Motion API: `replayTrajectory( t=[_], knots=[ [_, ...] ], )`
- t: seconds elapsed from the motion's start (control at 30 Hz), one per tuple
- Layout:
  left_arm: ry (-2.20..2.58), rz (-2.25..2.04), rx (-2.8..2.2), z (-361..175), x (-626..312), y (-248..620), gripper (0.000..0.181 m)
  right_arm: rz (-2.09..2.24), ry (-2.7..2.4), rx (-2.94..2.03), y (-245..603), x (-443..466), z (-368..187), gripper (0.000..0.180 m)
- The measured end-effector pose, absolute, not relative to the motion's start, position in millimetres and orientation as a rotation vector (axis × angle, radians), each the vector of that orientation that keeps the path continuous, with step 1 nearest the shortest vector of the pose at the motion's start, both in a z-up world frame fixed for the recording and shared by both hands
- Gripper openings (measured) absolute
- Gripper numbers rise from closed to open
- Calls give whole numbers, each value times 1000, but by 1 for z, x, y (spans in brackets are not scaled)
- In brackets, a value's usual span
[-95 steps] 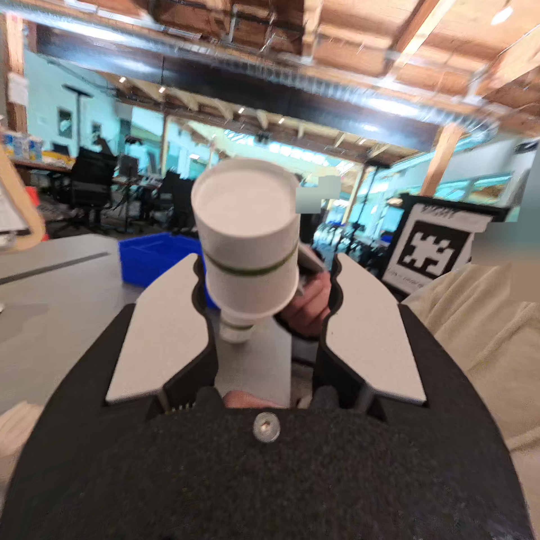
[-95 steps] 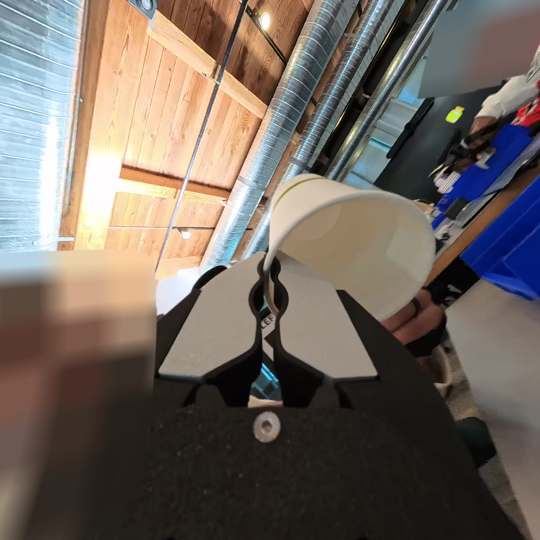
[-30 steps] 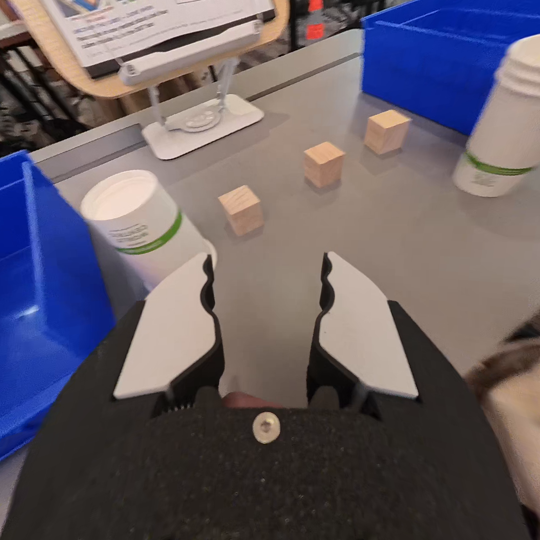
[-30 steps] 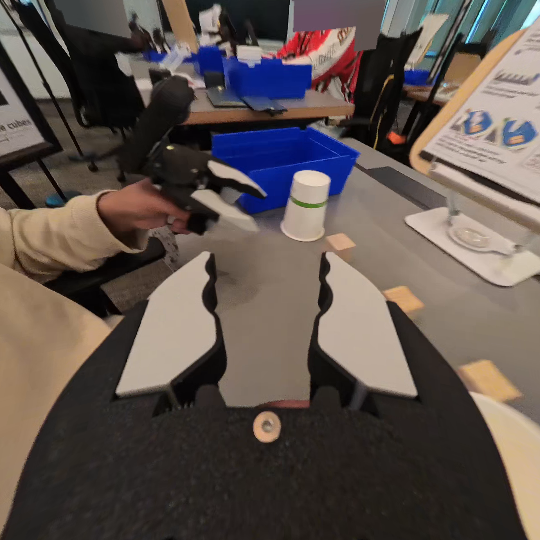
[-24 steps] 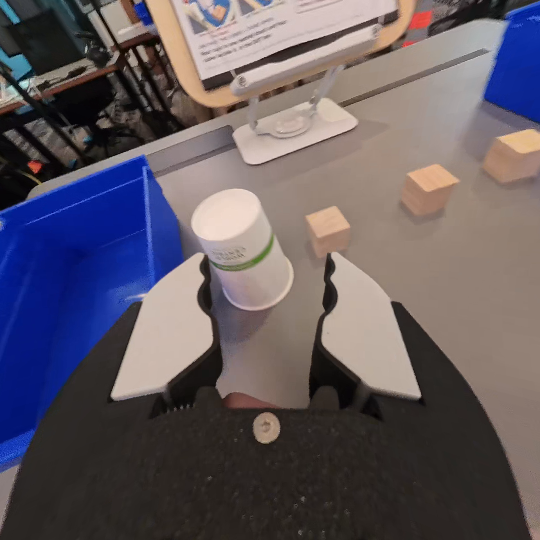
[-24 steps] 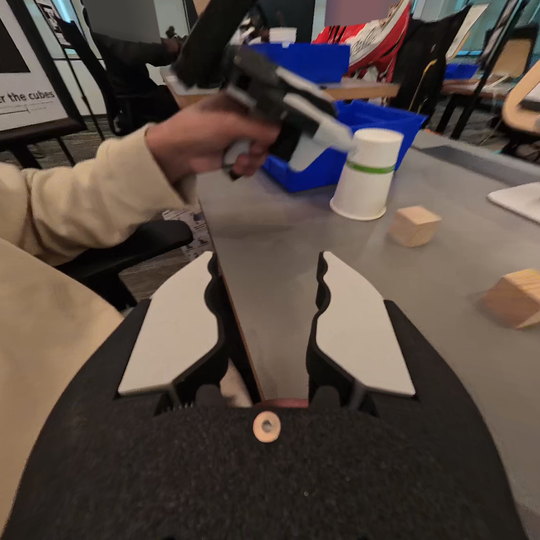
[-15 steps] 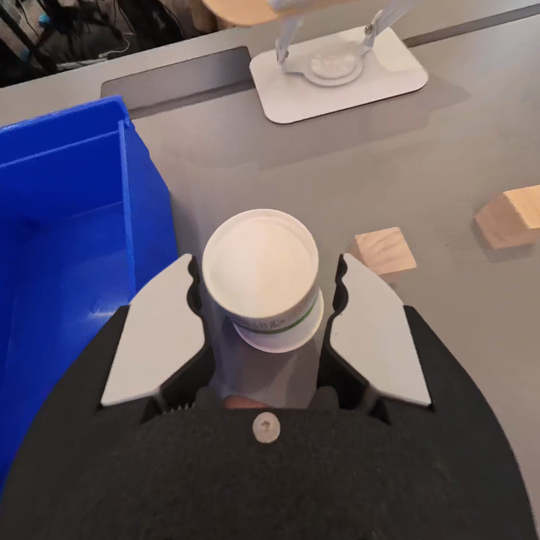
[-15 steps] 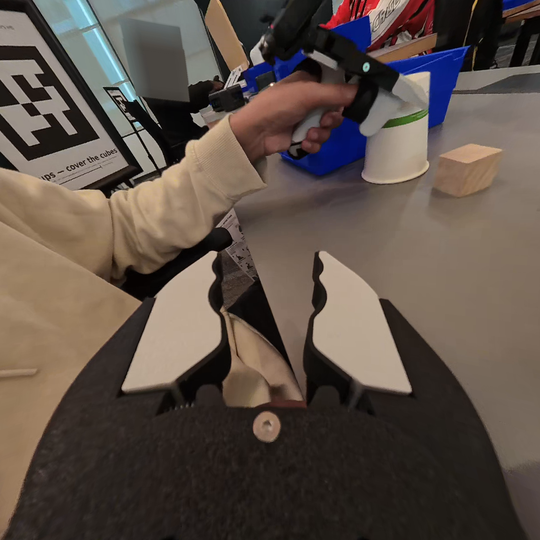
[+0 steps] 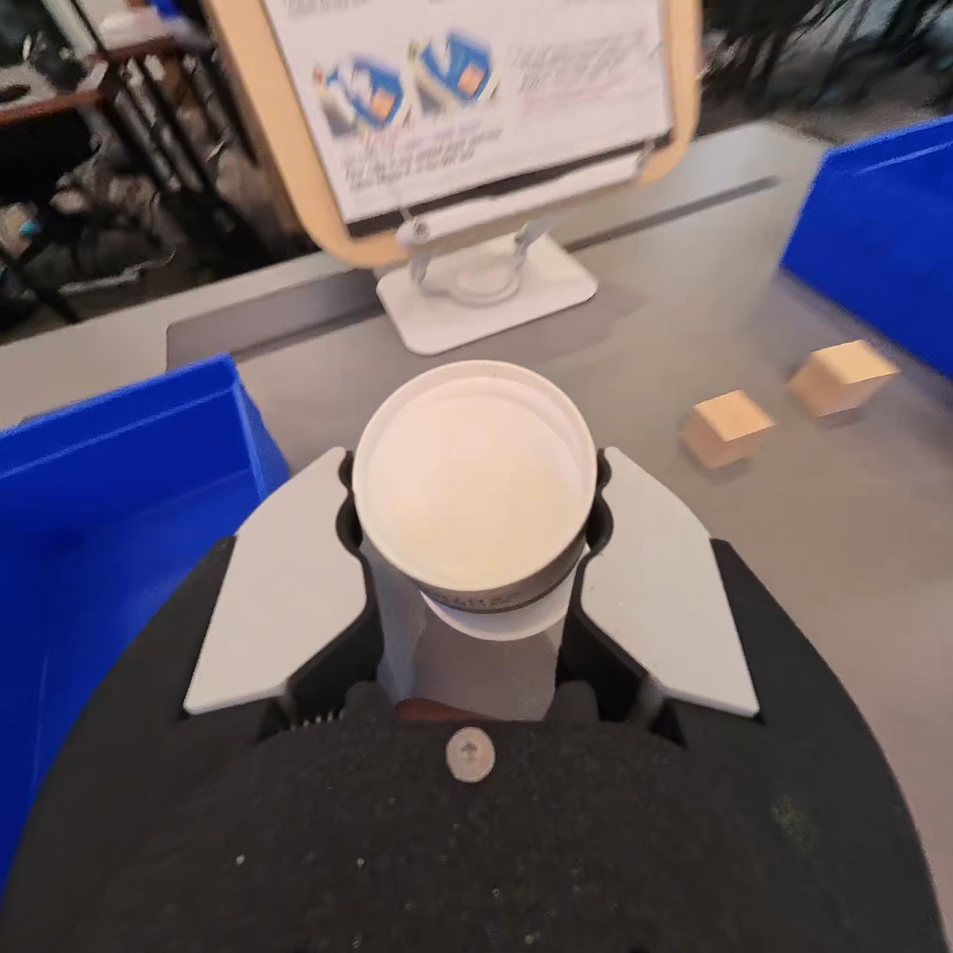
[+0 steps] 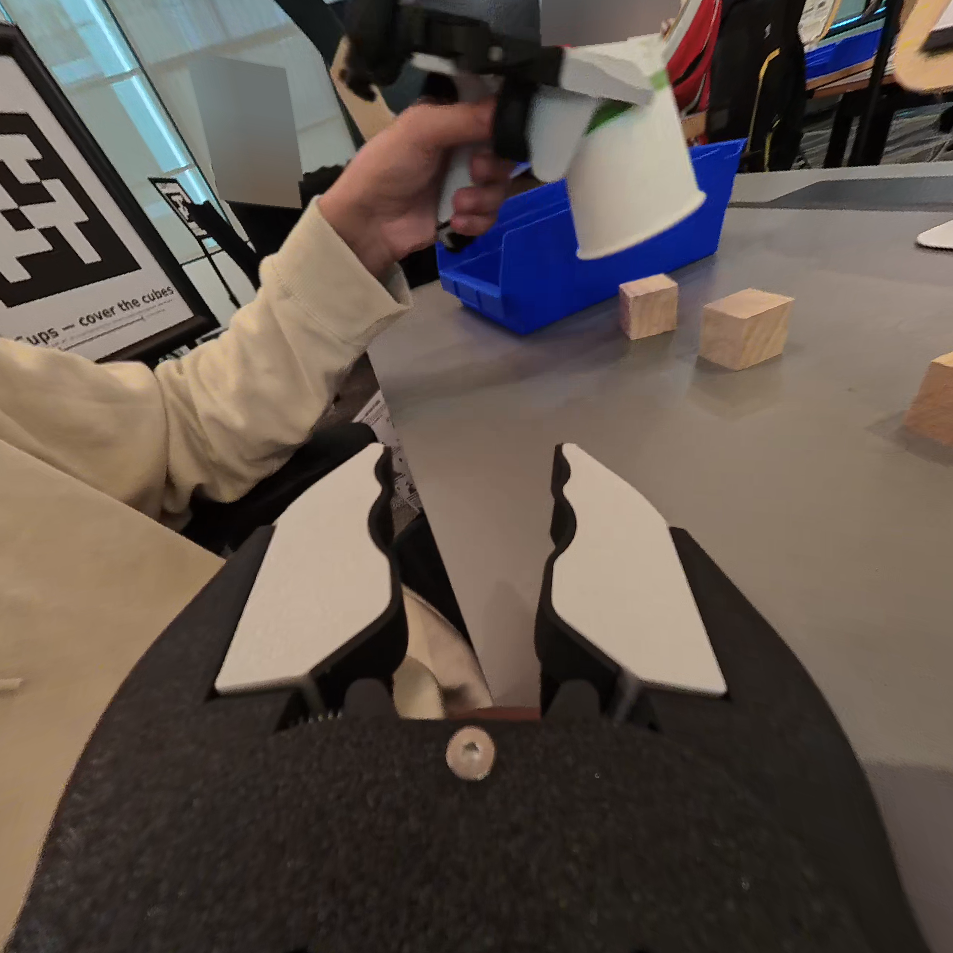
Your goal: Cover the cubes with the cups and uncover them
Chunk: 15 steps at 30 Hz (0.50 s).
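Observation:
My left gripper [image 9: 474, 454] is shut on a white paper cup with a green band [image 9: 474, 479], held upside down with its base towards the camera. In the right wrist view the same cup [image 10: 634, 170] hangs tilted, mouth down, above the grey table, with a hand holding the left gripper [image 10: 608, 77]. Three wooden cubes lie uncovered on the table [image 10: 648, 305], [image 10: 745, 327], [image 10: 933, 407]; two of them show in the left wrist view [image 9: 727, 428], [image 9: 840, 379]. My right gripper [image 10: 469, 464] is open and empty over the table's near edge.
A blue bin [image 9: 103, 490] stands left of the held cup and another blue bin [image 9: 876, 232] at the right. A sign on a white stand [image 9: 490, 289] is at the back of the grey table [image 10: 670, 515]. A framed marker board [image 10: 67, 206] stands off the table.
My left gripper has shut on the upside-down cup and lifted it off the table beside the blue bin. My right gripper stays open and has barely moved.

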<state>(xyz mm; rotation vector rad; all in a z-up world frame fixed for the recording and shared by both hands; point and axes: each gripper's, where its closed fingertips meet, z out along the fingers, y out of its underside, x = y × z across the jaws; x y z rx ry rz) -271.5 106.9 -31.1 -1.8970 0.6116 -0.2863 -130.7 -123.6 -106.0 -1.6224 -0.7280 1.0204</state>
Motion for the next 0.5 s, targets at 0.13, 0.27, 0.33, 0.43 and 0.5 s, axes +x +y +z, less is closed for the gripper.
replayTrajectory(
  t=[0.13,0.27,0.33,0.43,0.5],
  knots=[
    [661,-554,-1703,6,-259,78,86,1051,-619,-1601,-112,-120,-97,58],
    [753,-1036,-1400,39,-228,24,86,1224,-488,-1513,-112,-127,-56,50],
    [778,-1229,-1257,54,-214,-4,86,1357,-462,-1468,-114,-140,-26,54],
    [834,-1378,-1154,60,-196,-31,86,1594,-377,-1373,-106,-148,15,55],
    [861,-1383,-1125,61,-188,-39,86,1693,-334,-1338,-96,-150,29,55]
  ],
)
